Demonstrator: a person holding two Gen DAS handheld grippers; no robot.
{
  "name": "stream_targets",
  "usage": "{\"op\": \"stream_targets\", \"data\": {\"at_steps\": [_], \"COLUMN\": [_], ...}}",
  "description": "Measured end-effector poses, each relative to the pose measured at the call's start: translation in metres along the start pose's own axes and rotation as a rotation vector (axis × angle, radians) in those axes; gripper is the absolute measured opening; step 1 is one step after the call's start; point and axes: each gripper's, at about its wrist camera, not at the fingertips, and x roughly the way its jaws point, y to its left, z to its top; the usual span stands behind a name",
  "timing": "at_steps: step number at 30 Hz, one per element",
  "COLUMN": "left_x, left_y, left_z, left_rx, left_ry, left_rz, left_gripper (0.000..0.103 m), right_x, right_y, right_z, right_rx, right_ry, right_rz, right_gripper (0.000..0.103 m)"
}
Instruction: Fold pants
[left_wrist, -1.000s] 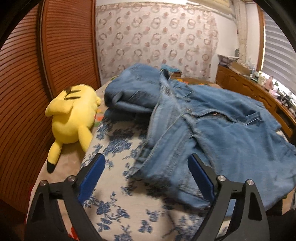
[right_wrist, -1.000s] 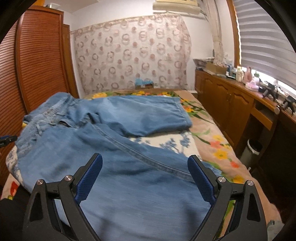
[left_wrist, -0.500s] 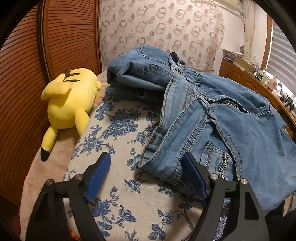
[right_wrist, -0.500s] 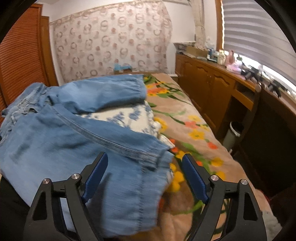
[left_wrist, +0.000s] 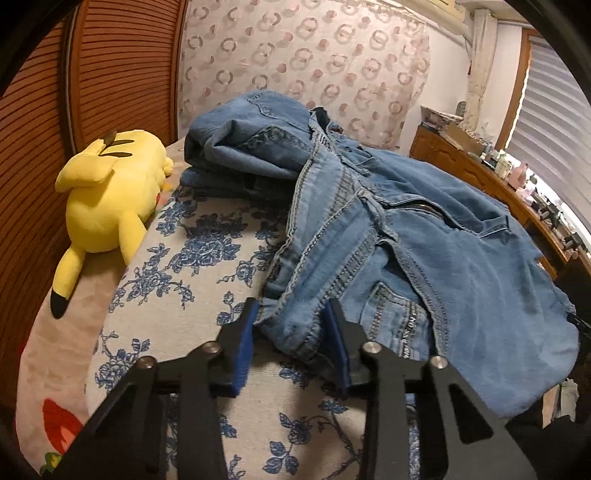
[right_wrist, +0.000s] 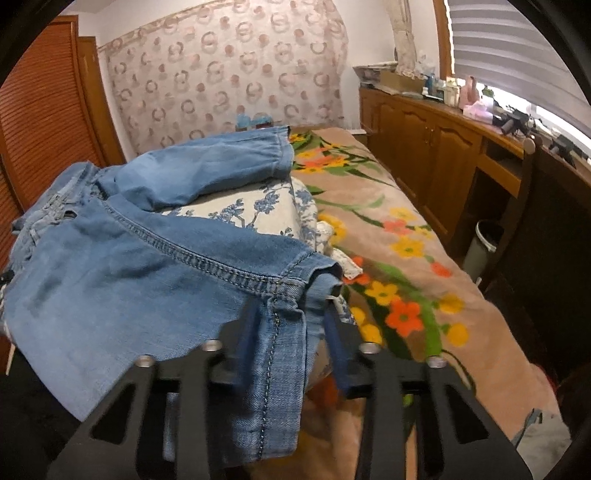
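Beside left tongs (left_wrist: 291, 325): plush (left_wrist: 110, 199); right shows bin (right_wrist: 482, 243).

A bedroom showed a louvred wooden wardrobe (left_wrist: 110, 74) on the left, a ring-patterned curtain (right_wrist: 229, 81) across the far wall, a slatted window blind (right_wrist: 509, 48) letting in daylight, and wooden cabinets (right_wrist: 424, 147) beneath a cluttered counter.

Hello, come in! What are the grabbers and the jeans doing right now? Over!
Left hand-held gripper closing on jeans waistband. Right hand-held gripper closing on leg hem. Jeans unfolded. Yellow plush toy lies clear, beside them.
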Motion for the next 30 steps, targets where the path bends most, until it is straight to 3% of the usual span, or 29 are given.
{"op": "stream_targets", "data": {"at_steps": [2,9,15,20,24,30], "left_x": [-0.005,-0.046,-0.068,-0.066,-0.061,-0.055], "left_y": [-0.003,-0.023,-0.038,-0.041,-0.039,-0.041], "left_z": [0.001,0.010,0.022,0.020,0.016,0.012], "left_rx": [0.005,0.046,0.078,0.091,0.084,0.081], "left_ry": [-0.011,-0.107,-0.159,-0.153,-0.140,-0.126], "left_rz": [-0.006,-0.027,-0.051,-0.038,-0.036,-0.032], "left_gripper": [0.023,0.017,0.017,0.017,0.017,0.017], "right_x": [-0.003,-0.026,-0.055,-0.059,-0.025,0.037], "right_y": [0.003,0.016,0.041,0.081,0.115,0.146], "right_z": [0.001,0.019,0.062,0.102,0.114,0.098], "right_rx": [-0.015,-0.052,-0.111,-0.196,-0.250,-0.285], "right_ry": [-0.011,-0.091,-0.207,-0.286,-0.241,-0.086], "right_rz": [0.007,-0.023,0.021,0.087,0.146,0.231], "right_gripper": [0.019,0.015,0.015,0.015,0.015,0.015]}}
